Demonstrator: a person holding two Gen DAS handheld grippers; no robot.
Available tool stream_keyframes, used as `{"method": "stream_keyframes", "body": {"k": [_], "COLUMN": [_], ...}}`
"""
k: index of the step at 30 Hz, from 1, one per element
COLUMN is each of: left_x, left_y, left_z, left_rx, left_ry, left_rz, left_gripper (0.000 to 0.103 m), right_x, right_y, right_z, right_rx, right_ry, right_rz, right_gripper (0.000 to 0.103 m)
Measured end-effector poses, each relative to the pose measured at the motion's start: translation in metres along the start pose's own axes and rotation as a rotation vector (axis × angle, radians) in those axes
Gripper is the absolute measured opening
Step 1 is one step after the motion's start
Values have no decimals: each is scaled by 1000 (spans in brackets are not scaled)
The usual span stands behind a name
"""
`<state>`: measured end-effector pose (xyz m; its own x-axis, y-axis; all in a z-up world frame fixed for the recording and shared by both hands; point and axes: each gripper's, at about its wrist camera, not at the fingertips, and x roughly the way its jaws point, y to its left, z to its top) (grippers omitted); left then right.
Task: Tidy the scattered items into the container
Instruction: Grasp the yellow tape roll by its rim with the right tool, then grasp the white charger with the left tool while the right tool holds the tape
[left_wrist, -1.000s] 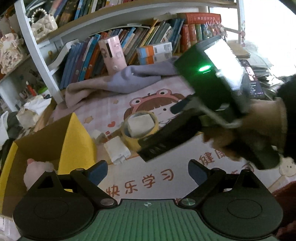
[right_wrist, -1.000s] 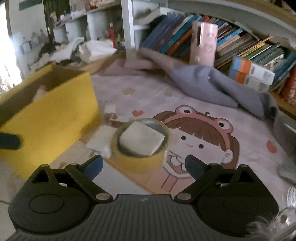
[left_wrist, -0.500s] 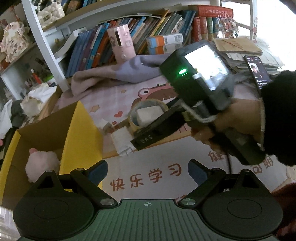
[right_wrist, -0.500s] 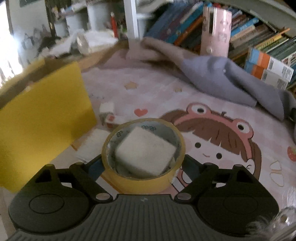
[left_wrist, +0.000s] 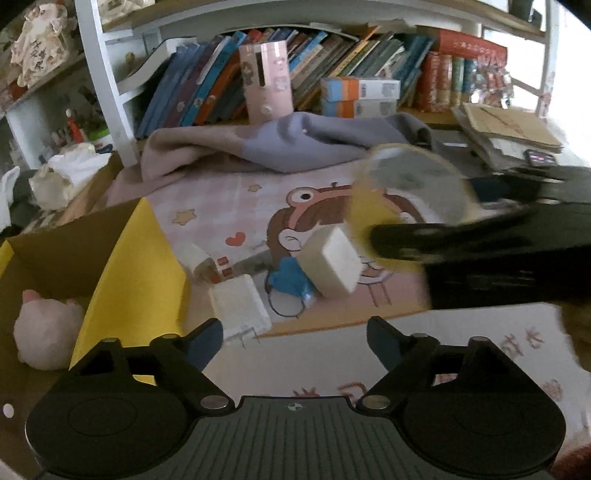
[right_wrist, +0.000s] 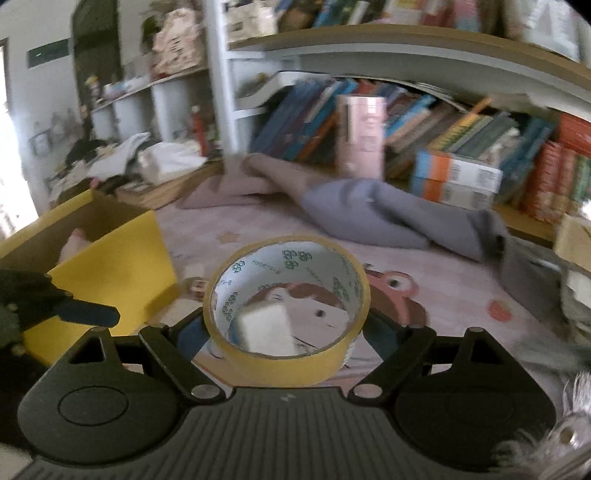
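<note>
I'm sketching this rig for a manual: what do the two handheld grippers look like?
Left gripper: black body, two round black discs, ribbed dark green centre plate with a small crosshair mark, blue fingertips. Right gripper: the same shape, but its ribbed plate is dark grey; blue pads too. No cables visible.

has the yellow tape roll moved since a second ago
Yes. The right gripper has lifted the tape roll up off the mat; the white block that sat inside it stays down on the mat.
</note>
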<state>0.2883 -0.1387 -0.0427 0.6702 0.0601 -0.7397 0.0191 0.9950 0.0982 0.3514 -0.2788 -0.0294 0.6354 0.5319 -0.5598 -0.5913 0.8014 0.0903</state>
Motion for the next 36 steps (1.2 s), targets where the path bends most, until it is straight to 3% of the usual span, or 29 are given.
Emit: {"method": "stream_keyframes", "body": {"k": [2,4,7,10,17,19,25,36], "left_x": [9,21,38,48,80,83,77,36], "left_y": [1,3,5,14,40,44,44,43], "left_z": [1,2,5,9,10,8,5,6], "left_rx": [-17,-51,-83,-151,-337,-366,-377,-381], "left_ry": [6,17,25,26,102,107,89,12], "left_rz": [32,67,129,163,160,157,145,17], "left_gripper": [77,62,52,52,52,47,42,42], "right_x": [-5,-10,-18,-26,-31,-32,-32,-32], "right_y": [-7,-14,-19,-20,-25,-27,-30,-22], "right_z": [-4,-8,-15,-21,-29,-30,-33,-32], "right_rx": [25,53,90,108,129,132,152,131], "right_ry": [8,18,16,15,48,53,65,64], "right_rz": [-18,-30,-31,-23,-21,-27,-33,-15], "right_gripper": [88,88,88,88,87,87,88,88]}}
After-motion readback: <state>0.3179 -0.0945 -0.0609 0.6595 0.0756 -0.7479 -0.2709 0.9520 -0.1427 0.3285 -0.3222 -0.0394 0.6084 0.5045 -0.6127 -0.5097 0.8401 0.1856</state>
